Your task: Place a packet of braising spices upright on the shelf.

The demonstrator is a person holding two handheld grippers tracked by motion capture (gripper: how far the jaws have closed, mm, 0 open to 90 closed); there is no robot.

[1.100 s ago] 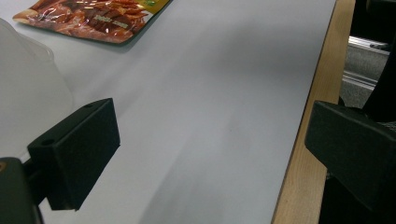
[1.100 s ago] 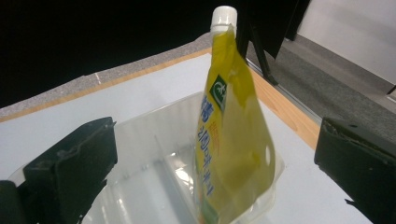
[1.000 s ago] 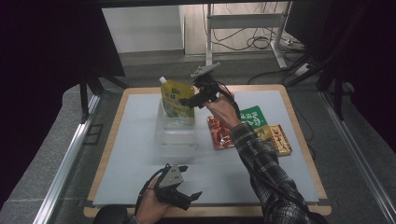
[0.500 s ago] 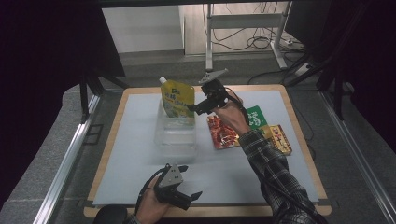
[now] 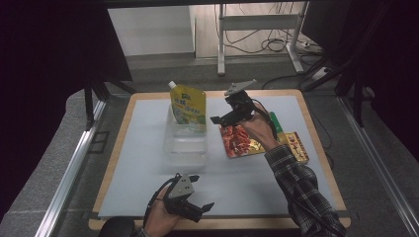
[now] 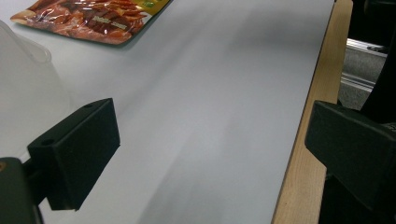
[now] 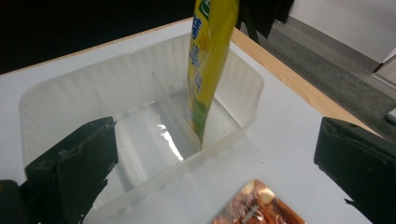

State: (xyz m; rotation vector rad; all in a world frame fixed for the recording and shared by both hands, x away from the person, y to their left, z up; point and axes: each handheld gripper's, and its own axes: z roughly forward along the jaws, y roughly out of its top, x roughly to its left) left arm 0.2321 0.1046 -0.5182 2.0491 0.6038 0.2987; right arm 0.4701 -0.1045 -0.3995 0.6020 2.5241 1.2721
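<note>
Yellow pouch (image 5: 188, 103) stands upright in the far compartment of the clear bin (image 5: 187, 145), leaning against its far wall, at about 12 o'clock on the table (image 5: 148, 163). In the right gripper view, the pouch (image 7: 208, 60) sits just past the thin divider that splits the bin (image 7: 60, 102) in two; the near compartment holds nothing.

Table: white mat on a wooden frame.

Right claw (image 5: 228, 117), at 1 o'clock, hovers just beside the bin's right wall, jaws spread wide, gripping nothing (image 7: 215, 186).

Red snack packet (image 5: 237, 140) lies flat at 2 o'clock, under the right hand; a green packet (image 5: 275, 123) and a gold-red packet (image 5: 296, 147) lie just beside it.

Left claw (image 5: 200, 207) rests at 6 o'clock near the table's front edge, jaws apart and empty (image 6: 210, 154).
</note>
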